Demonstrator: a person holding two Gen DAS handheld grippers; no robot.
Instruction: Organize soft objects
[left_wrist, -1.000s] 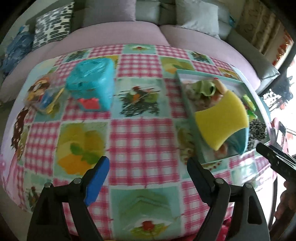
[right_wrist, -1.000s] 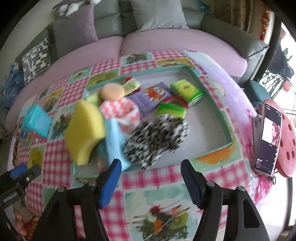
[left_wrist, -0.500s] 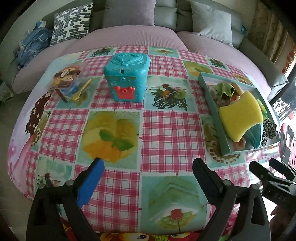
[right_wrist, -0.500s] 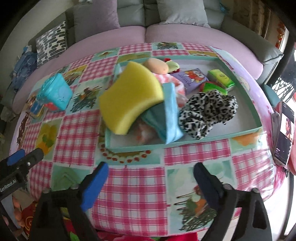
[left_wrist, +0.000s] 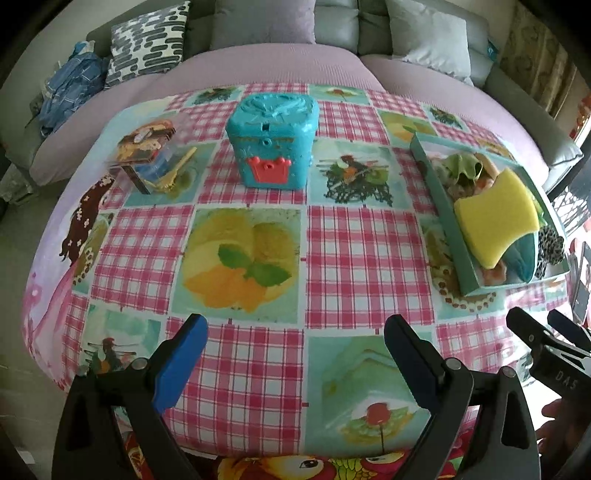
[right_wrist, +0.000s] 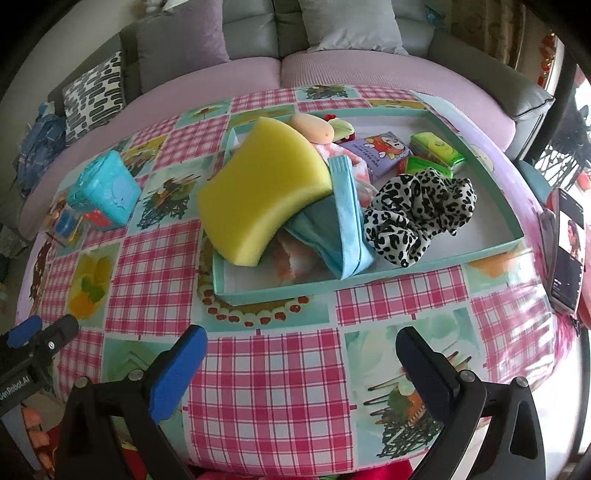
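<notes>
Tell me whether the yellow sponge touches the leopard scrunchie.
Apart. Right wrist view shows the blue cloth between the yellow sponge and the leopard scrunchie.

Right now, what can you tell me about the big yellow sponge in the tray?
The yellow sponge is a thick foam block with curved-in sides, like a fat hourglass. It looks soft and porous, clean and dry. It lies tilted, not flat, at the left end of the teal tray, propped on a pile of soft things: a blue fabric pouch under its right edge and a pink checked cloth behind it. Its low corner hangs over the tray's left side. Nothing grips it.
</notes>
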